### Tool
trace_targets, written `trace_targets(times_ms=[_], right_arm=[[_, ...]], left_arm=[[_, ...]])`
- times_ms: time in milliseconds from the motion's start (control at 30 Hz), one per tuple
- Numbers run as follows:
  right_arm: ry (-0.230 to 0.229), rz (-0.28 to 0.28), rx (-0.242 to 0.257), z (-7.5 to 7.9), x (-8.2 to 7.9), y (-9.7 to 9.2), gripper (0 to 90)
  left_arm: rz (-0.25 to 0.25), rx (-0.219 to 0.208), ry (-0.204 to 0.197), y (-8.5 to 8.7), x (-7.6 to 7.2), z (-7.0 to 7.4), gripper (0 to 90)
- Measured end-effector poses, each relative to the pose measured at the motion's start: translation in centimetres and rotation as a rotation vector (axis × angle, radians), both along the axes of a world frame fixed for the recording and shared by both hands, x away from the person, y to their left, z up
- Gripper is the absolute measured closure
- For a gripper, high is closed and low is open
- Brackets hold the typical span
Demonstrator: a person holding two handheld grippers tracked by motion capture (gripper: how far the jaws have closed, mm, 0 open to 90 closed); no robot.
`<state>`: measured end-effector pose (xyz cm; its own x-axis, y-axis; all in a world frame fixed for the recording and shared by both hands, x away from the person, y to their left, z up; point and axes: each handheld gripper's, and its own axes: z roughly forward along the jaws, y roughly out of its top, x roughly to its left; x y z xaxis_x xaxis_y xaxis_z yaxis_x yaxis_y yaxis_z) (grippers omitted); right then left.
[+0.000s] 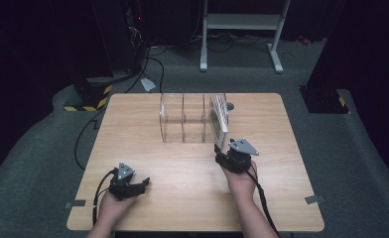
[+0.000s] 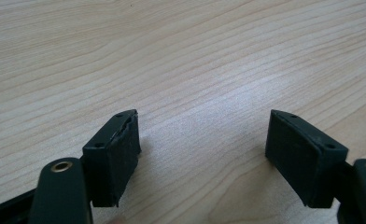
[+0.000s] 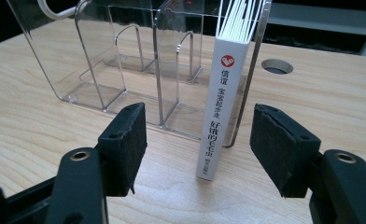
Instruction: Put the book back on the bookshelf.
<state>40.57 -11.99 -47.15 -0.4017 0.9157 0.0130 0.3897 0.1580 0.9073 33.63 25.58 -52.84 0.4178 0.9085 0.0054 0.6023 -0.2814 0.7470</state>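
Book (image 3: 222, 105) stands upright in the rightmost slot of the clear rack (image 3: 125, 60), spine toward the right gripper view, white pages at top leaning against the rack's right end wall. In the high view the rack (image 1: 182, 116) sits at the far middle of the table (image 1: 148, 198), book (image 1: 219, 119) at its right end. Right gripper (image 3: 200, 140) is just in front of the book: jaws spread, one each side of the spine, pads clear of it, nothing pinched. In the high view the right gripper (image 1: 222, 148) is near the rack's front right corner, hand behind it. Left gripper (image 2: 202, 140) rests near the table's near left, well apart from the rack; jaws wide apart with bare wood between them. High view shows the left gripper (image 1: 144, 183) pointing right, cable trailing off the near edge. A round cable hole (image 3: 277, 66) sits in the tabletop just right of the rack.
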Motion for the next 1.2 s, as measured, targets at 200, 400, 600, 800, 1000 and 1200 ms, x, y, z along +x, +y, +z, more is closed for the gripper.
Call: trace_targets(times_ms=[200, 400, 600, 800, 1000, 1200], right_arm=[[0.011, 0.014, 0.022, 0.1, -0.3, -0.4, 34.2], [0.016, 0.030, 0.007, 0.1, -1.1, -1.7, 29.4], [0.035, 0.021, 0.007, 0.0, -2.0, -3.9, 24.2], [0.070, -0.007, 0.017, -0.7, -3.1, -6.7, 19.6], [0.141, -0.023, -0.016, -2.3, -3.8, -10.0, 17.2], [0.215, -0.050, -0.102, -3.9, -4.7, -12.1, 17.2]], left_arm=[[0.000, -0.001, 0.000, 0.0, 0.0, 0.0, 26.0], [0.000, 0.000, 0.000, 0.0, 0.0, 0.0, 26.0], [0.000, 0.001, 0.001, 0.0, 0.0, 0.0, 26.0], [0.003, -0.003, -0.001, 0.0, 0.0, 0.0, 26.0], [0.012, -0.003, -0.001, -0.1, 0.0, 0.0, 25.0], [0.016, -0.003, 0.000, -0.1, 0.0, 0.0, 24.2]])
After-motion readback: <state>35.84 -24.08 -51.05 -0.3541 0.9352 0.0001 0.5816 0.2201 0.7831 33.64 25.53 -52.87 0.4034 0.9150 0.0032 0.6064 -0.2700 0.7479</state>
